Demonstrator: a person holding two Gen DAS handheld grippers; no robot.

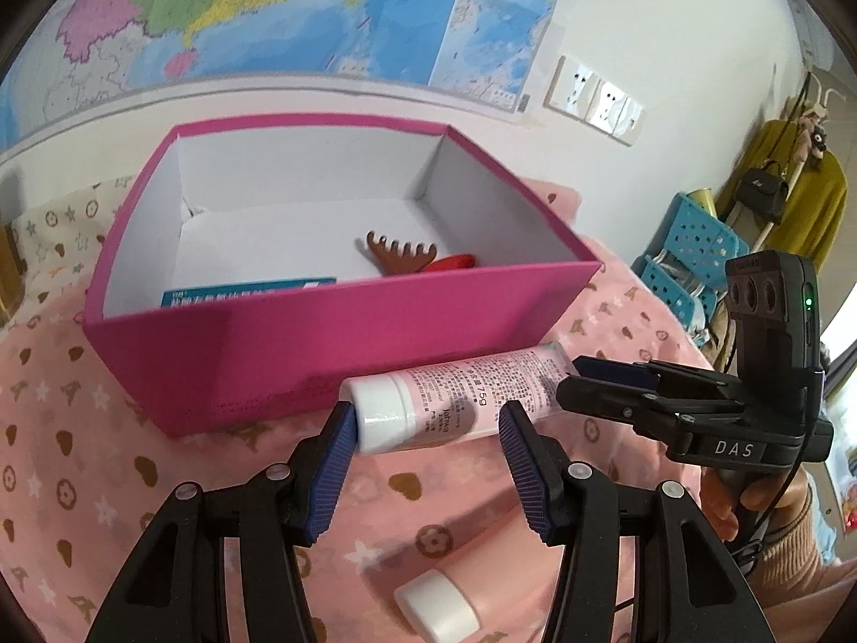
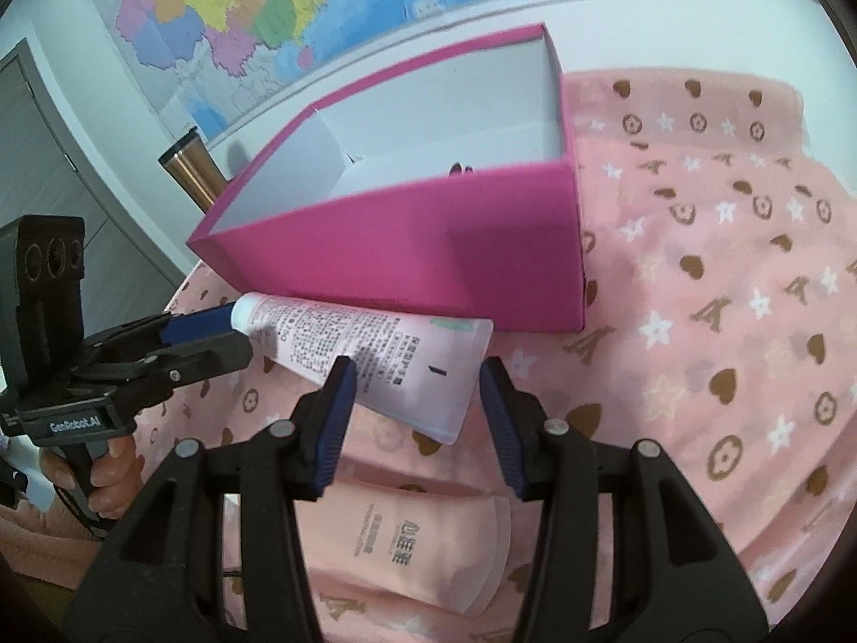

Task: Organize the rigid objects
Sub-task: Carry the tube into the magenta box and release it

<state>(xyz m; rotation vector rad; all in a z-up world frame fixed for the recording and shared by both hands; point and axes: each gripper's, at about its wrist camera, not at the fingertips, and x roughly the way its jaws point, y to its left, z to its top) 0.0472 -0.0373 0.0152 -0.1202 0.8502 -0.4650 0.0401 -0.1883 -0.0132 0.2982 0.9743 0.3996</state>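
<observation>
We see the pink tube (image 1: 460,402) lying against the magenta box (image 1: 300,353). Left claw (image 1: 428,431) released around its cap end; right claw (image 2: 415,388) released around its crimped end.

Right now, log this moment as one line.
left claw open at tube cap | right claw open at tail | pink box behind

Place: a home, likely a bedroom.
Wall: map (image 1: 278,5) across the top, sockets (image 1: 594,94) upper right.
Right edge: coat rack (image 1: 803,123) with mustard garment and black bag (image 1: 763,187); blue crates (image 1: 691,246).
Surface: pink patterned cloth (image 2: 723,268).
</observation>
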